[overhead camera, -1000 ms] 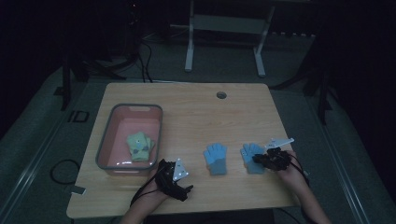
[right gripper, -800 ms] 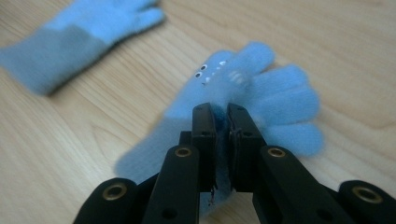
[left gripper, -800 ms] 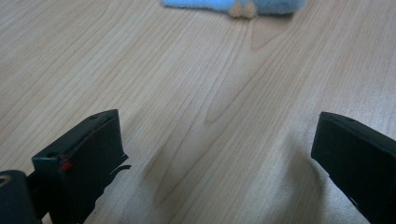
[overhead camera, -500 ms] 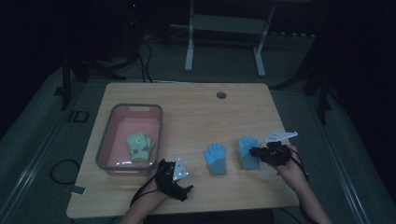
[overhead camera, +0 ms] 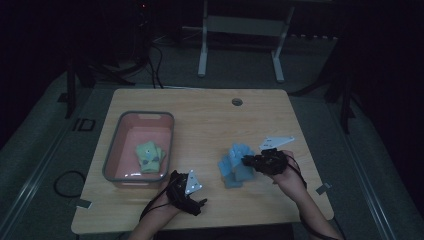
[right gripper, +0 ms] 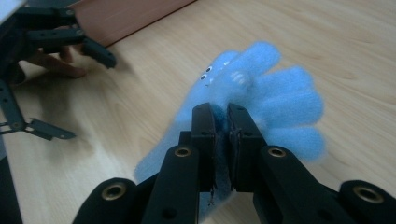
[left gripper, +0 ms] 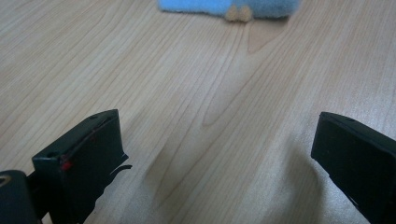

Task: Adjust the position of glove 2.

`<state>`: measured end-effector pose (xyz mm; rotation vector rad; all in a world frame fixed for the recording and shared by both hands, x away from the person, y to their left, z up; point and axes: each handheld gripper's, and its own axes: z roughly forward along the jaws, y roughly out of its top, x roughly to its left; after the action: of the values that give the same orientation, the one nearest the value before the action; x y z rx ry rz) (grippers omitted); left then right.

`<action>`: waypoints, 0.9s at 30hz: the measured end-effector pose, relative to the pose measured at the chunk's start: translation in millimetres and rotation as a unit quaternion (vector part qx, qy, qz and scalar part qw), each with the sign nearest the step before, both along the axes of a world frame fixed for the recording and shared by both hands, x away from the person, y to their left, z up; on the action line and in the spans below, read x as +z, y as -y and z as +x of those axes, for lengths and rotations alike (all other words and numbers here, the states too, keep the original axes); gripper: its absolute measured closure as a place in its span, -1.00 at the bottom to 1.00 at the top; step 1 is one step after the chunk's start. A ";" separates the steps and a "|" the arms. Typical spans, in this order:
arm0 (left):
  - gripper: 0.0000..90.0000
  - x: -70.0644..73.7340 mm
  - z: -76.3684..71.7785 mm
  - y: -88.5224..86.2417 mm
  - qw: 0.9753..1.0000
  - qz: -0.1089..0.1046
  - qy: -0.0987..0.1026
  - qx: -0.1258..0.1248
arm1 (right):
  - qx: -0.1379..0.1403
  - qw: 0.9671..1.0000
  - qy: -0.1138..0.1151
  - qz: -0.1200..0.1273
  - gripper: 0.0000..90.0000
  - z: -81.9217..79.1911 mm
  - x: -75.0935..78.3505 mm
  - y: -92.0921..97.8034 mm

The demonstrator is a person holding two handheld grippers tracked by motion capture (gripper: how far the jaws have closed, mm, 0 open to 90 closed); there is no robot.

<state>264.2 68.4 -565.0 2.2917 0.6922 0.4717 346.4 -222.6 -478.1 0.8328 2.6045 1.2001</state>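
Observation:
My right gripper (overhead camera: 247, 161) (right gripper: 222, 116) is shut on the cuff edge of a fluffy blue glove (overhead camera: 240, 152) (right gripper: 280, 98) and holds it a little above the table. This glove hangs partly over a second blue glove (overhead camera: 229, 174) that lies flat on the wood. My left gripper (overhead camera: 198, 201) (left gripper: 215, 158) rests near the table's front edge, open, with bare wood between its jaws. The edge of a blue glove (left gripper: 205, 4) shows at the top of the left gripper view.
A pink bin (overhead camera: 112, 150) with a grey rim stands at the left and holds green gloves (overhead camera: 149, 156). A round cable hole (overhead camera: 237, 102) sits near the table's far edge. Beyond the table stands a white frame (overhead camera: 240, 25).
My right gripper has carried the blue glove to the left, until it overlaps the other blue glove. The left gripper has stayed put.

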 end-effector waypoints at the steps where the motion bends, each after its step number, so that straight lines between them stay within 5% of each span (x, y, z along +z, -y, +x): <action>1: -0.94 0.0 0.1 -0.1 1.000 0.000 0.000 0.001 | 0.006 1.000 -0.003 -0.003 0.84 -0.3 -1.5 -4.7; 11: -0.94 -0.1 0.6 0.1 1.000 -0.002 -0.006 0.001 | 0.028 0.999 -0.031 -0.027 0.82 6.9 -30.0 -22.4; 19: -0.94 -0.4 -0.1 0.6 1.000 0.001 -0.007 -0.001 | 0.018 0.997 -0.049 -0.051 0.75 12.8 -55.0 -27.4; 27: -0.94 2.0 -0.6 0.2 1.000 -0.005 -0.006 -0.003 | 0.019 0.998 -0.040 -0.054 0.48 11.0 -51.9 -25.5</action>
<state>263.6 68.2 -563.0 2.2886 0.6924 0.4523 357.4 -197.1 -530.0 0.8309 2.7323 1.0448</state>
